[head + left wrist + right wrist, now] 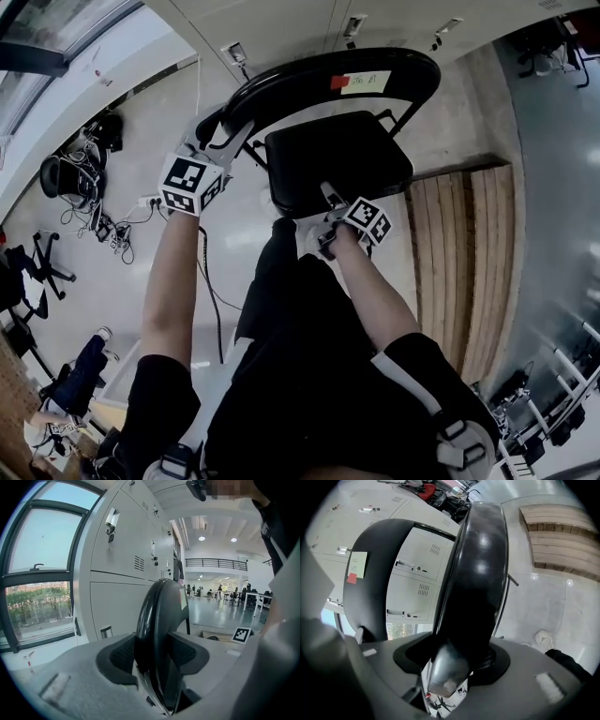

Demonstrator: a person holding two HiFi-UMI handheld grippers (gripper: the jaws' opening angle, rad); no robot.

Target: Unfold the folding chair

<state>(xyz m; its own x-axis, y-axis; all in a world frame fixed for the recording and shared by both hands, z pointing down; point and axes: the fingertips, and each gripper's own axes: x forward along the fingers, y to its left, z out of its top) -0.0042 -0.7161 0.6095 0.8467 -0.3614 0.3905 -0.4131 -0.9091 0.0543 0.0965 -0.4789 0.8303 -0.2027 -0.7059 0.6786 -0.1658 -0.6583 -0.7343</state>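
At far left the left claw (225, 141) is clamped on the left end of the backrest (291, 80), and its own view shows the glossy black rim filling the gap, with both pads pressed against it. The chair (403, 80) stands just ahead of the person on a shiny floor (94, 253), with grey lockers (117, 550) close behind it. Its seat (337, 159) is swung forward and looks close to level, so the unfolding seems well along but perhaps not locked out. To the right the right claw (328, 199) is closed on the seat's front edge, pointing downward, with the thick rounded edge wedged between its pads (a silvery part shows low in that gap, and whether it belongs to the chair or the claw is unclear). The main danger is slip. Both held surfaces are smooth and curved, so a hard push on the seat could pop it out of the right claw and let it spring back. If the left claw eases off, nothing braces the frame and the legs could skid on the polished floor or knock into the lockers. Pressing off-centre could also twist the chair toward the wooden platform (464, 253) at far right
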